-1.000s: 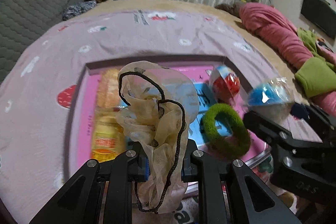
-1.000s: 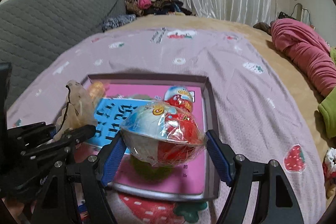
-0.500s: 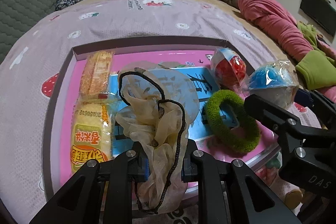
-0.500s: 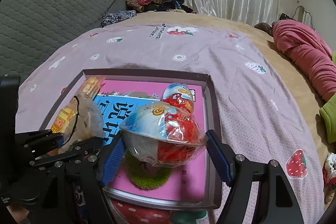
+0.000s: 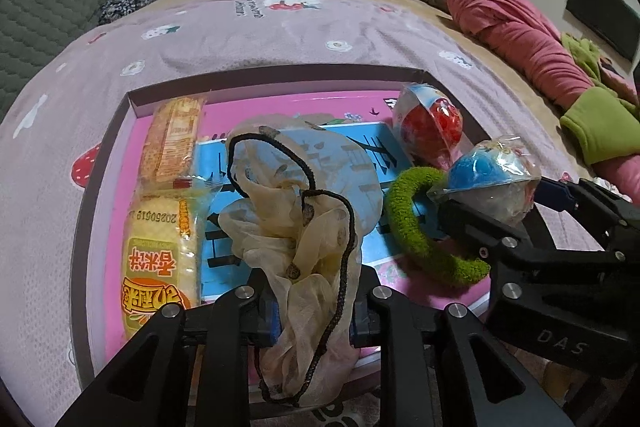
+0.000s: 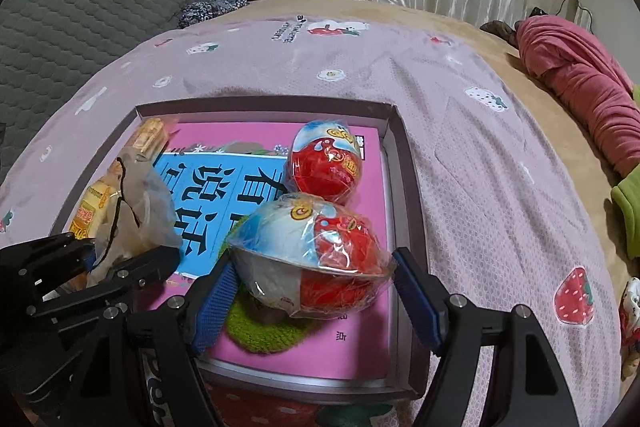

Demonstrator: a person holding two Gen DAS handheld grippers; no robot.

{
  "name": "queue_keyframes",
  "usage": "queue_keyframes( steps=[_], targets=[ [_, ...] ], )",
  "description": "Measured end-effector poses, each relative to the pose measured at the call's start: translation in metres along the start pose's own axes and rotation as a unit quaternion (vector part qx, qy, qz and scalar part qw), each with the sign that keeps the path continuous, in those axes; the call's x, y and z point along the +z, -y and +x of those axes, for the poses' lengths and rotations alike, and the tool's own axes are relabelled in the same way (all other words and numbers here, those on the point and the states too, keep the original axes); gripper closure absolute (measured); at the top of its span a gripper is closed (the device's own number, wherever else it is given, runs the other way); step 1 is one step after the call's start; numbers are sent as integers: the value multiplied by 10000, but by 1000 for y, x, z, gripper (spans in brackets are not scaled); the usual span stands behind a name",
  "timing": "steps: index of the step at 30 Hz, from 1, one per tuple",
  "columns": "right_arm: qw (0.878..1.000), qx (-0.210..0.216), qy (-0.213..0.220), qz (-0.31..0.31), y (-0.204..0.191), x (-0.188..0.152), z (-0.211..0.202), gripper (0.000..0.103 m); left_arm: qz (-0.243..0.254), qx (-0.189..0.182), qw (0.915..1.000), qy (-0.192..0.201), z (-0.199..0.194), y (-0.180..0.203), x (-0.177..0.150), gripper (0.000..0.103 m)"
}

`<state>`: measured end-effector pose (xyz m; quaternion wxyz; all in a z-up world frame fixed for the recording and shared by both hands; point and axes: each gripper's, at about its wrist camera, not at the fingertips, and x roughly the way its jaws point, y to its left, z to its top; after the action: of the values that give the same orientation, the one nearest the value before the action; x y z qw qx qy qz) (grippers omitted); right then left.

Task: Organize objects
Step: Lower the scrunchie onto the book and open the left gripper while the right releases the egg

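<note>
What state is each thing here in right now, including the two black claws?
Left gripper: jaws opening, sheer scarf between them.
Sheer scarf: crumpled, hanging over the box.
Right gripper: closed on a wrapped egg.
Held egg: sealed, above the green ring.
Second egg: sealed, lying in the box.
Green ring: lying flat in the box.
Cracker packs: sealed, lying along the box's side.
Box: open, lidless.

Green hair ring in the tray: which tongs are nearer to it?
Right. The right tongs hang just above the green ring, holding a wrapped egg. The left tongs are off to its side with a scarf, jaws opening.
</note>
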<state>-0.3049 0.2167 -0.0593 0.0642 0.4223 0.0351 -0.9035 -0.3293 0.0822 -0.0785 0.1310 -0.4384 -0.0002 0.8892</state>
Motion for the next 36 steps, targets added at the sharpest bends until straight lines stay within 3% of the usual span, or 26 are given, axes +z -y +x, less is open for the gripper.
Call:
queue_keyframes(
  steps=[9,13,25,36],
  targets=[
    [10000,-7,-9,21,0,1,1,27,16,-15,10000,-2,0,0,-1,73],
    [10000,-50,39,38,1,3,-3,27,-13,45,10000,27,-3,-4,-1,56],
    [9998,-47,60,194,8,5,-7,23,-150,-50,9999,71,-21,-11,4,27],
    [9994,-46,216,252,8,8,-19,17,-240,62,9996,100,-33,-15,5,22]
  ],
)
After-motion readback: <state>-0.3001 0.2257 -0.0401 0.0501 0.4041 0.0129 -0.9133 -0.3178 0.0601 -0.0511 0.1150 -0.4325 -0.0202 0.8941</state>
